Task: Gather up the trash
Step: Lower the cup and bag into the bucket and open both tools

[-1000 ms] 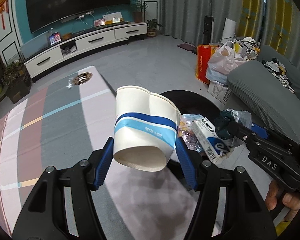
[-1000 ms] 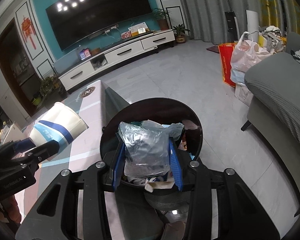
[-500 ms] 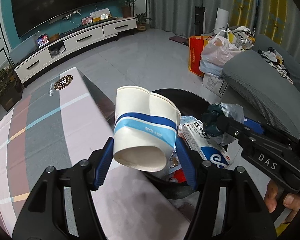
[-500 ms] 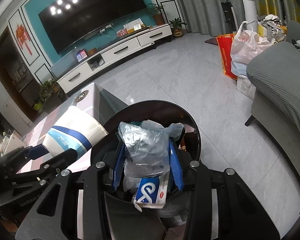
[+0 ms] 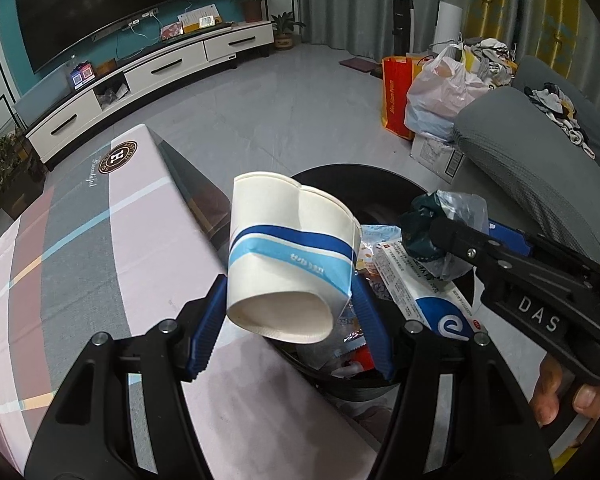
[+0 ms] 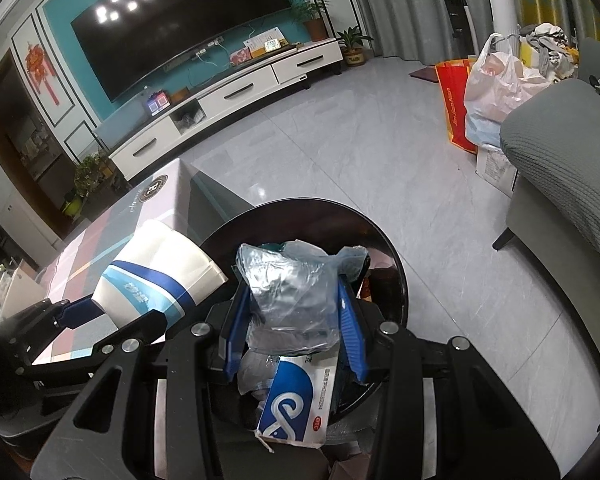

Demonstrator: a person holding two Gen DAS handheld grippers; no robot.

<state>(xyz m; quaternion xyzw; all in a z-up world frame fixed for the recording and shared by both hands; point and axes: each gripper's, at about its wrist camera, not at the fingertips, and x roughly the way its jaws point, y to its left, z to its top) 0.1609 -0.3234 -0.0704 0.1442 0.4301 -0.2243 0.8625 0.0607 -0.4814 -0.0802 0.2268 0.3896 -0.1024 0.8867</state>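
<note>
Tablecloth (image 5: 80, 280) stripes lie beside the black trash bin (image 6: 396, 264), which holds a toothpaste box (image 6: 296, 404). Over its rim, the left gripper (image 5: 290, 312) clamps a squashed paper cup (image 5: 288, 252); the right gripper (image 6: 292, 320) pinches a crumpled plastic bag (image 6: 292, 300) above it.

Left gripper (image 5: 288, 320) carrying squashed paper cup (image 5: 288, 256) from over the table (image 5: 100, 240) to the black bin's (image 5: 380, 178) rim, blue-and-white box (image 6: 296, 404) newly exposed beneath right gripper (image 6: 292, 328)

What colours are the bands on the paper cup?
The paper cup is white with a dark blue band over a light blue one, clearest in the left wrist view.
</note>
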